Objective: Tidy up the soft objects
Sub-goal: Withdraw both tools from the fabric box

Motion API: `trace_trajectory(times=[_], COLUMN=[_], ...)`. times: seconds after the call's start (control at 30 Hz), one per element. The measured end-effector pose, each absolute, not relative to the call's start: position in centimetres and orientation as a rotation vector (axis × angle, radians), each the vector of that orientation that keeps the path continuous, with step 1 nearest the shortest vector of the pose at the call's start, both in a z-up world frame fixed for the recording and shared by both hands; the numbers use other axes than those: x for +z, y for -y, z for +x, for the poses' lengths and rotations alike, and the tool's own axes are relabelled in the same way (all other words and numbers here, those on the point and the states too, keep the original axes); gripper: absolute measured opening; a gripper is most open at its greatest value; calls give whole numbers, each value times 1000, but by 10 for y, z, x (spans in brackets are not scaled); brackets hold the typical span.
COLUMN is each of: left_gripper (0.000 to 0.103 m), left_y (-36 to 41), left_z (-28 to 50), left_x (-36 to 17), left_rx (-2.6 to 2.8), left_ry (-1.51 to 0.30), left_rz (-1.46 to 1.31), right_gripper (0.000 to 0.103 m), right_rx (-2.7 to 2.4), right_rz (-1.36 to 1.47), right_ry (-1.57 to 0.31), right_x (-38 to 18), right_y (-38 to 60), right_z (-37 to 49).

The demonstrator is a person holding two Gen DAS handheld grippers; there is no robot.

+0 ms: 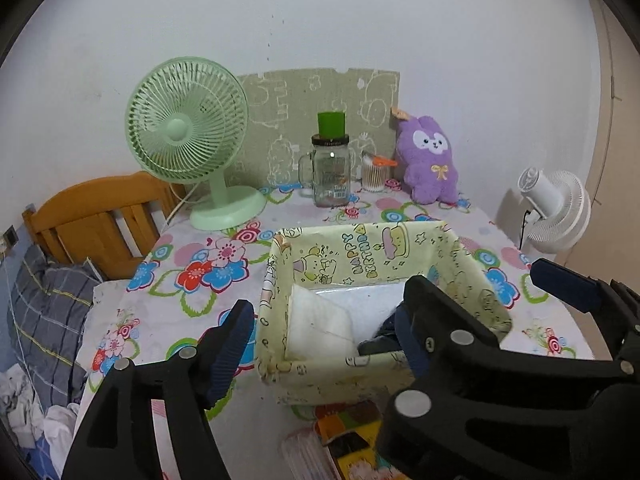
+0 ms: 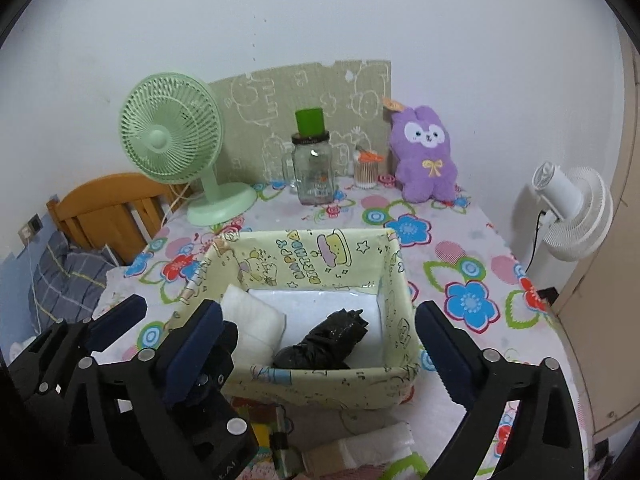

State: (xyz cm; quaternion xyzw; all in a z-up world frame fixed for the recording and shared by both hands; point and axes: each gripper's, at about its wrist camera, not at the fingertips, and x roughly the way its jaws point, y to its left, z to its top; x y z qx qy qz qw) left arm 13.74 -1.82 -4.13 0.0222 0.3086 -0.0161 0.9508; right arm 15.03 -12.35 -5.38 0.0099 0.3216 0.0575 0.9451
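Observation:
A pale yellow fabric bin (image 1: 360,252) (image 2: 320,384) with cartoon prints stands on the flowered table. Inside lie a white folded cloth (image 1: 320,328) (image 2: 256,328) at the left and a crumpled black bag (image 2: 324,344) (image 1: 376,346) at the right. A purple plush rabbit (image 1: 430,160) (image 2: 426,156) leans on the back wall. My left gripper (image 1: 324,336) is open and empty over the bin's front. My right gripper (image 2: 320,344) is open and empty, its fingers astride the bin's front. Each gripper shows in the other's view.
A green desk fan (image 1: 188,136) (image 2: 172,140), a glass jar with a green lid (image 1: 331,168) (image 2: 313,168) and a cotton swab cup (image 1: 374,174) stand at the back. A white fan (image 2: 572,212) is at the right. Packets (image 2: 360,452) lie before the bin. A wooden headboard (image 1: 100,220) is at left.

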Motion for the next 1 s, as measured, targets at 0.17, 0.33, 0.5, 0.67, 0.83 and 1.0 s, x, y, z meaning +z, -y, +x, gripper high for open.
trace_trajectory(times=[0.17, 0.33, 0.5, 0.67, 0.83, 1.0], left_gripper=[76, 76, 77, 80, 81, 81], left_y=[20, 23, 26, 29, 31, 31], left_z=[120, 102, 87, 74, 63, 50], left_x=[-32, -24, -20, -18, -21, -31], left_rx=[-28, -27, -25, -29, -35, -31], left_ry=[-601, -575, -559, -541, -531, -519], left_rz=[41, 39, 38, 34, 31, 9], right_gripper=[102, 103, 103, 103, 103, 103], right_rx=[121, 127, 127, 120, 119, 112], right_rz=[11, 4, -7, -8, -6, -8], right_ry=[-620, -594, -570, -552, -537, -514], right_x=[-42, -33, -26, -23, -26, -33], right_y=[124, 125, 127, 132, 136, 139], right_z=[132, 114, 96, 82, 68, 55])
